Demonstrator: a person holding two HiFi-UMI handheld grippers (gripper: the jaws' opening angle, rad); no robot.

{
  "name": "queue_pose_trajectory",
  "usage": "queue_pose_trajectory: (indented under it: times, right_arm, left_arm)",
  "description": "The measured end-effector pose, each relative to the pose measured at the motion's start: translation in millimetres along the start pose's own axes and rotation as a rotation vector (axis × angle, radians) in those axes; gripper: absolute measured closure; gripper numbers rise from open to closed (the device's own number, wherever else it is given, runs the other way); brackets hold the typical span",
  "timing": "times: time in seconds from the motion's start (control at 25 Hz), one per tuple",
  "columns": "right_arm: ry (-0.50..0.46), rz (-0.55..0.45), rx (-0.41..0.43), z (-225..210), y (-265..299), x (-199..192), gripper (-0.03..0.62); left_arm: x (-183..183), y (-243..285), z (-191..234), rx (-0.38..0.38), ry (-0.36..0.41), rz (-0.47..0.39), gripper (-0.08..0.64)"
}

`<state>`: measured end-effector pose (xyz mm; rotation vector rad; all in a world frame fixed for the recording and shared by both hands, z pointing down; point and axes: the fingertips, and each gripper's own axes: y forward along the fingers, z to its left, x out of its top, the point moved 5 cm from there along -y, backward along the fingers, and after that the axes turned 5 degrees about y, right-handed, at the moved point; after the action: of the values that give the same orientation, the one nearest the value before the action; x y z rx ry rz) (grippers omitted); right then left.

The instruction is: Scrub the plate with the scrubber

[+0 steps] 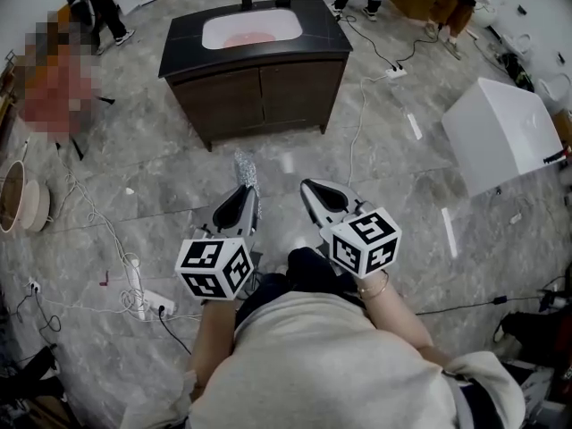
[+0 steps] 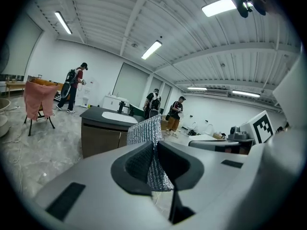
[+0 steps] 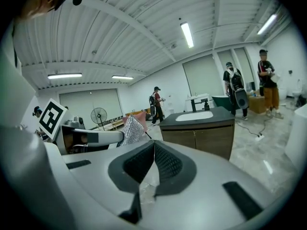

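Note:
A pinkish plate [image 1: 248, 38] lies in the white basin of a dark sink cabinet [image 1: 259, 88] across the floor, well ahead of both grippers. My left gripper [image 1: 248, 190] is shut on a silver mesh scrubber [image 1: 246, 170], which sticks up past the fingertips; the left gripper view shows the scrubber [image 2: 146, 133] pinched between the pads. My right gripper [image 1: 308, 188] is held beside it, shut with nothing between its pads. In the right gripper view the cabinet [image 3: 201, 128] stands ahead and the scrubber [image 3: 128, 131] shows at left.
A white box [image 1: 500, 132] stands on the floor at right. Cables and a power strip [image 1: 147, 302] trail over the marble floor at left, another strip [image 1: 393, 71] lies near the cabinet. Bowls [image 1: 22, 199] sit at the far left. Several people stand at the back.

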<state>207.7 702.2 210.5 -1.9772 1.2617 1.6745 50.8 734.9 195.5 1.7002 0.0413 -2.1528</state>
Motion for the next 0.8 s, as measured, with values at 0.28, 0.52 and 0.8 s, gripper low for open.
queue_pose_trajectory:
  times: [0.28, 0.52, 0.8]
  right_arm:
    - [-0.007, 0.005, 0.005, -6.5, 13.3, 4.1, 0.538]
    - [-0.009, 0.026, 0.020, -31.7, 41.8, 10.7, 0.523]
    - [-0.013, 0.015, 0.034, -79.6, 98.7, 48.3, 0.500]
  left_arm:
    - [-2.8, 8.6, 8.5, 0.000, -0.026, 0.007, 0.505]
    - [2.0, 40.3, 20.8, 0.012, -0.027, 0.006, 0.505]
    - [27.4, 100.0, 58.4, 0.057, -0.019, -0.006, 0.505]
